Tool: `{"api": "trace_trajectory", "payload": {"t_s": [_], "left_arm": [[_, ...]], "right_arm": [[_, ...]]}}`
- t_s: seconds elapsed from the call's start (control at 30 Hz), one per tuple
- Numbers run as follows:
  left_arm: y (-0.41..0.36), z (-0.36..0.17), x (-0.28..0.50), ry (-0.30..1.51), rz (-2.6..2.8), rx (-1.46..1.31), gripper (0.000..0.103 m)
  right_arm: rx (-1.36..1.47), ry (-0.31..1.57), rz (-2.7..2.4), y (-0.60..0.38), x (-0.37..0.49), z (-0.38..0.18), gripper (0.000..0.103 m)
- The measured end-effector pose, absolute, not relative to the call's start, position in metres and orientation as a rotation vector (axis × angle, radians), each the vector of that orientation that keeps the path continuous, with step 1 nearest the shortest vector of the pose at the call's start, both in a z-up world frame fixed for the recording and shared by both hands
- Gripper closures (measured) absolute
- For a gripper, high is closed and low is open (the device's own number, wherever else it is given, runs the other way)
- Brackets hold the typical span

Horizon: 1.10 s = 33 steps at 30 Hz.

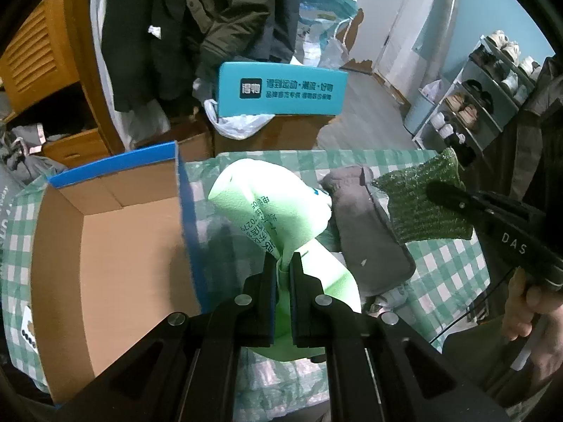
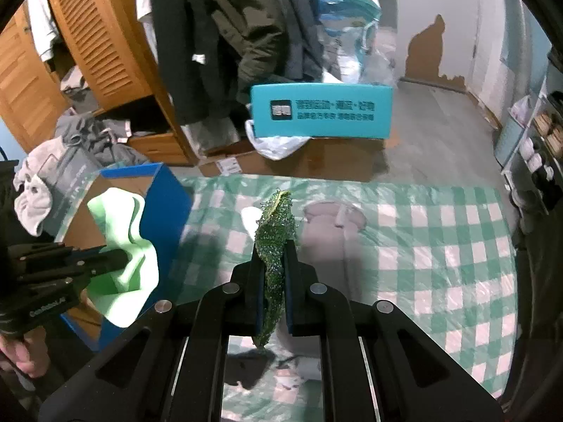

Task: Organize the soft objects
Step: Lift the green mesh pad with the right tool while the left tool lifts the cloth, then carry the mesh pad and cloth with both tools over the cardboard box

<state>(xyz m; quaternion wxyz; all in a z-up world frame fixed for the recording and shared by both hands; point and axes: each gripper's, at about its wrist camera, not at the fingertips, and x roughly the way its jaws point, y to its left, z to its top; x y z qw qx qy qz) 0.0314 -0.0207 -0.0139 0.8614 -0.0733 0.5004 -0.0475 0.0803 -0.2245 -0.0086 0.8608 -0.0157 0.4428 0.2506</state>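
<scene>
My left gripper [image 1: 283, 263] is shut on a light green soft bag [image 1: 260, 200] and holds it above the table, beside the open blue cardboard box [image 1: 105, 246]. In the right wrist view the bag [image 2: 123, 256] hangs over the box [image 2: 165, 204]. My right gripper [image 2: 274, 256] is shut on a dark green knitted cloth [image 2: 276, 225] and holds it in the air; the cloth also shows in the left wrist view [image 1: 418, 197]. A grey soft pouch [image 1: 366, 225] lies on the checked tablecloth [image 2: 422, 246] beyond both grippers, and shows in the right wrist view [image 2: 330, 232].
A teal box [image 1: 281, 88] sits on cardboard boxes behind the table. Dark coats [image 1: 197, 17] hang at the back, a wooden wardrobe [image 2: 91, 45] stands left, a shoe rack [image 1: 485, 81] right. Small white items [image 1: 387, 295] lie near the pouch.
</scene>
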Motion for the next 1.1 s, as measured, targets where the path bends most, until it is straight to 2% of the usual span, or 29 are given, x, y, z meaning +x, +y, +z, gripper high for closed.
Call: {"api": "trace_trajectory", "payload": {"t_s": [1.1], "left_arm": [[0.076, -0.009, -0.008, 1.009, 0.023, -0.233, 0.097]], "right_arm": [[-0.113, 0.909, 0.777, -0.095, 0.056, 0.017, 0.095]]}}
